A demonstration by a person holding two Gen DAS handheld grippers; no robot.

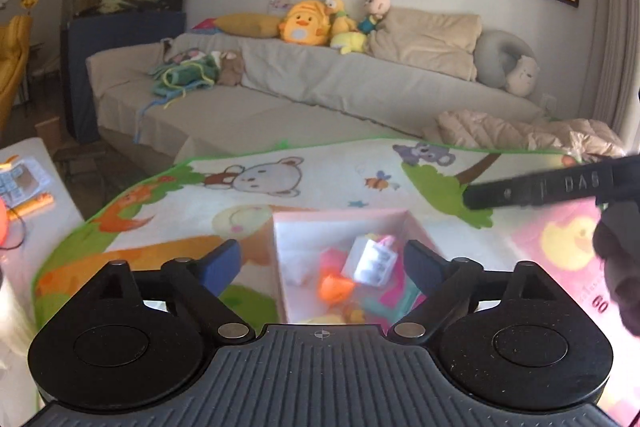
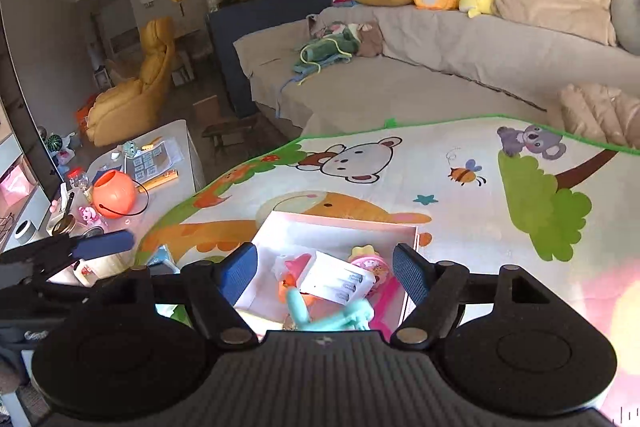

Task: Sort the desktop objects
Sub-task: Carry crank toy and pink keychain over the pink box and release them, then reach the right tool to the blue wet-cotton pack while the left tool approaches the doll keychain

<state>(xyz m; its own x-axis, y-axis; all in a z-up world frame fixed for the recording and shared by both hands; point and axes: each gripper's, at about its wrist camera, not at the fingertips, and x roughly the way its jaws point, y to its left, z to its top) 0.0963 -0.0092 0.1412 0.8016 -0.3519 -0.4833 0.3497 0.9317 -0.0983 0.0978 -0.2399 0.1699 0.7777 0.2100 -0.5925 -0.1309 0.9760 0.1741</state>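
A pink-white box [image 1: 304,227] stands on the cartoon animal mat [image 1: 320,179]; it also shows in the right wrist view [image 2: 328,227]. Inside lie a white pack [image 1: 370,261], an orange toy [image 1: 334,287] and other small toys. In the right wrist view the white pack [image 2: 340,281], a teal toy [image 2: 340,315] and a pink round toy [image 2: 370,263] lie in it. My left gripper [image 1: 322,265] is open and empty above the box. My right gripper [image 2: 324,273] is open and empty above the box. The right gripper's finger [image 1: 536,189] crosses the left view at the right.
A side table [image 2: 176,135] at the left holds an orange pumpkin bucket [image 2: 113,193], cards and small items. A grey sofa [image 2: 440,67] with plush toys lies behind the mat. A pink duck-print sheet [image 1: 560,239] lies to the right of the box. The left gripper's finger [image 2: 104,243] shows at the left.
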